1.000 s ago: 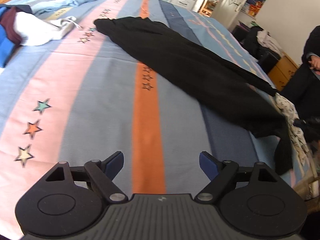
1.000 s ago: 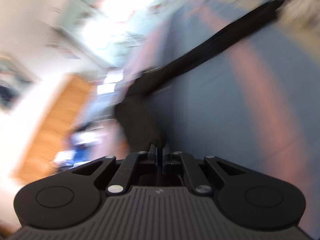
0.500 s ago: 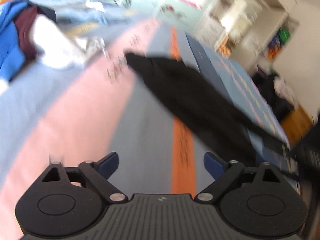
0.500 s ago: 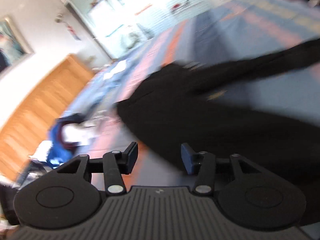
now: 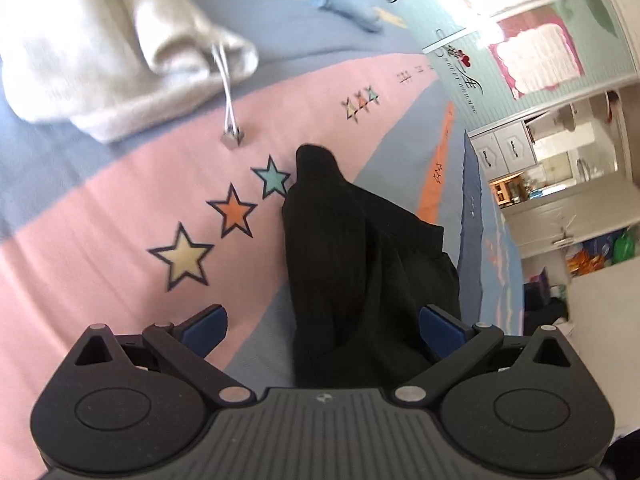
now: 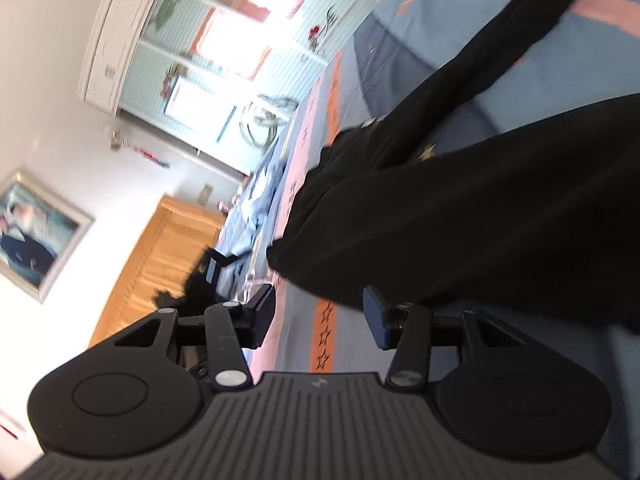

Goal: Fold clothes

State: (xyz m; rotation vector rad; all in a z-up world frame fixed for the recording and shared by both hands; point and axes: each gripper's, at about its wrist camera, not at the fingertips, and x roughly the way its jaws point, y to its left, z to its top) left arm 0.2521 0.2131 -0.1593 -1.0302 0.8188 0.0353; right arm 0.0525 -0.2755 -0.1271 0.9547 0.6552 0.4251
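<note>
Garment (image 5: 360, 264) runs straight ahead between the left gripper's (image 5: 322, 326) wide-spread fingers; right gripper (image 6: 320, 312), also spread, holds nothing.

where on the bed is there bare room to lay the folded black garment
Free: the pink stripe left of the black garment, below the white garment, around the stars. Crowded: the top left, with the white garment and its drawstring.

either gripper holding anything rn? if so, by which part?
Nothing is held. The left gripper is open over the black fabric garment; the right gripper is open at the garment's edge.
</note>
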